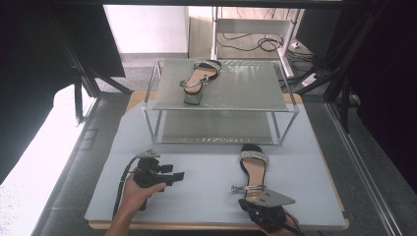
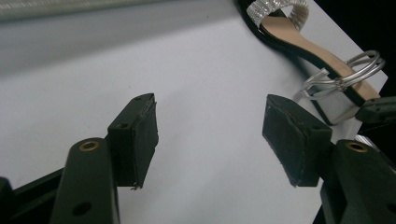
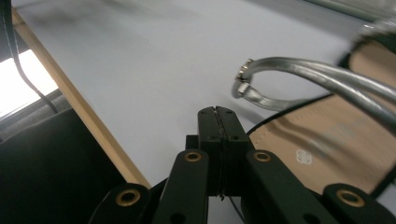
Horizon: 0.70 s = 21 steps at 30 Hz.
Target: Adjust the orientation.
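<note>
A black-soled sandal [image 1: 254, 169] with a glittery toe band and silver ankle straps lies on the pale mat, toe toward the rack. Its mate [image 1: 200, 76] rests on the top glass shelf of the rack [image 1: 221, 109]. My right gripper [image 1: 246, 200] sits at the near sandal's heel with its jaws pressed together and nothing visible between them. In the right gripper view the shut jaws [image 3: 217, 112] lie just left of the insole [image 3: 327, 135], under the silver strap [image 3: 299, 70]. My left gripper [image 1: 181, 175] is open over bare mat, left of that sandal [image 2: 317, 49], jaws [image 2: 210, 123] wide apart.
The two-tier glass rack stands across the back of the mat [image 1: 206, 196]. Its lower shelf [image 1: 216, 129] holds nothing. The table's wooden front edge [image 3: 93, 116] runs close to my right gripper. Dark frame posts and cables stand beyond the table.
</note>
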{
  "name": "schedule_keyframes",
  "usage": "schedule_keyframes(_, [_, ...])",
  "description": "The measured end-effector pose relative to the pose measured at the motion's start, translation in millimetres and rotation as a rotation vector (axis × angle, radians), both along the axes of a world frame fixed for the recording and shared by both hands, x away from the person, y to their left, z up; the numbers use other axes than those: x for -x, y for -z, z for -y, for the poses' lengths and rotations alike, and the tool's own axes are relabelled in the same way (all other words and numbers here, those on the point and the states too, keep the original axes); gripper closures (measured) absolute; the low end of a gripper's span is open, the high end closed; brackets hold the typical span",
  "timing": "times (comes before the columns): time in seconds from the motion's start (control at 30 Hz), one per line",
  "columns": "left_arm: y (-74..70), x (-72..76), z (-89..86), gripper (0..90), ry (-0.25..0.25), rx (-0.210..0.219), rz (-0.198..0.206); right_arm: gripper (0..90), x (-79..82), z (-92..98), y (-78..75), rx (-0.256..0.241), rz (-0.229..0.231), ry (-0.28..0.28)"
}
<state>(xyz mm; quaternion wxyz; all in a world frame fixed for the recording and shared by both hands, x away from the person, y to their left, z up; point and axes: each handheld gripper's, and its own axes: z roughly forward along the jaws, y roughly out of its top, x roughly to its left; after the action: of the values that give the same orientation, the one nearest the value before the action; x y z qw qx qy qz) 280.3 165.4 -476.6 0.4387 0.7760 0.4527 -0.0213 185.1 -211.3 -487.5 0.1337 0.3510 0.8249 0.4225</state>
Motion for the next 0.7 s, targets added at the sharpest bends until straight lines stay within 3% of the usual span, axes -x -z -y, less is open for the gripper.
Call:
schedule_keyframes(0.07, [1.8,0.9,0.7,35.9,0.003,-0.006,-0.001,89.1,5.7,17.8,0.1,-0.009,-0.003,0.036])
schedule_keyframes(0.33, [7.1,1.2,-1.7,35.8,0.0,-0.015,-0.017,89.0,9.7,57.8,0.5,-0.038,-0.01,0.117])
schedule_keyframes(0.4, [8.7,2.6,-2.9,35.6,0.0,-0.013,-0.025,88.7,6.5,74.1,-0.7,-0.022,-0.006,0.173])
schedule_keyframes(0.53, [10.3,2.9,-4.1,35.2,-0.011,-0.029,-0.03,87.0,3.5,86.1,-0.4,-0.038,-0.012,0.201])
schedule_keyframes(0.7, [11.0,3.2,-5.9,35.2,-0.022,-0.03,-0.031,78.7,9.5,93.3,-5.6,-0.068,-0.015,0.174])
